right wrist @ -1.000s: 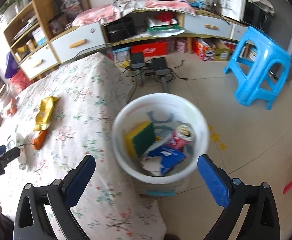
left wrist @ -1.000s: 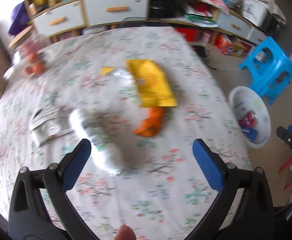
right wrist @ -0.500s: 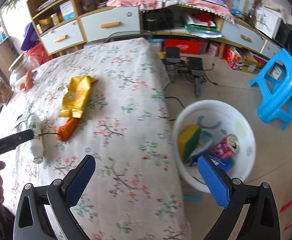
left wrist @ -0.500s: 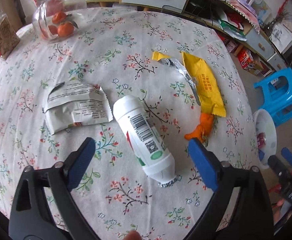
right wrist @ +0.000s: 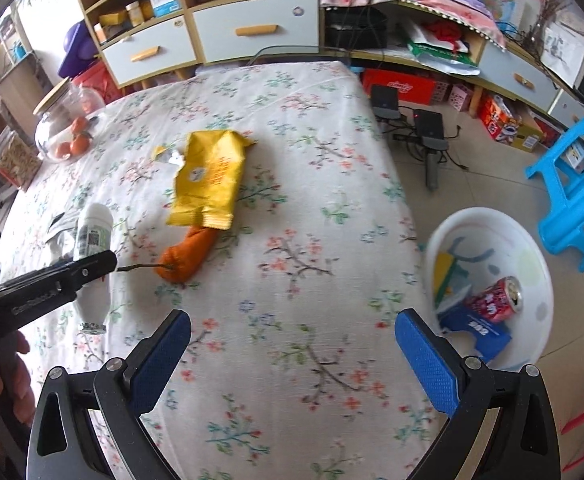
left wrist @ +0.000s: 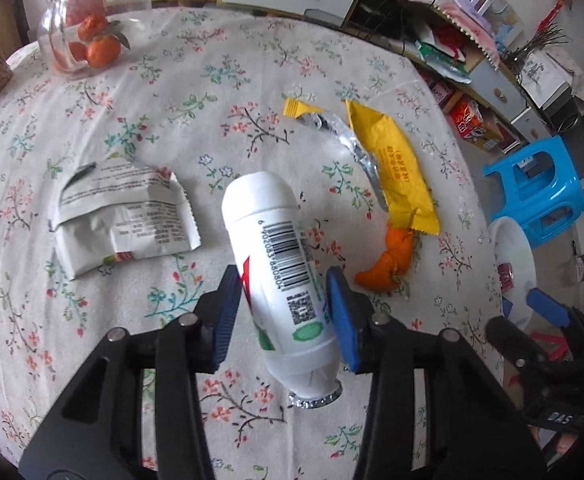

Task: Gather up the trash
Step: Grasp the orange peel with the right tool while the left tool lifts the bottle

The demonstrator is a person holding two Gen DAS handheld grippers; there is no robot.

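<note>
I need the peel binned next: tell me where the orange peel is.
The orange peel lies on the floral tablecloth, touching the near end of the yellow snack wrapper, right of the white bottle in the left gripper.

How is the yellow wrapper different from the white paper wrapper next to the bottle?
The yellow wrapper is bright yellow with a silvery torn end; the white wrapper is white with black print. The yellow wrapper lies long and narrow right of the bottle; the white wrapper is wider, crumpled, on its left. Both are opened and lie flat on the tablecloth.
</note>
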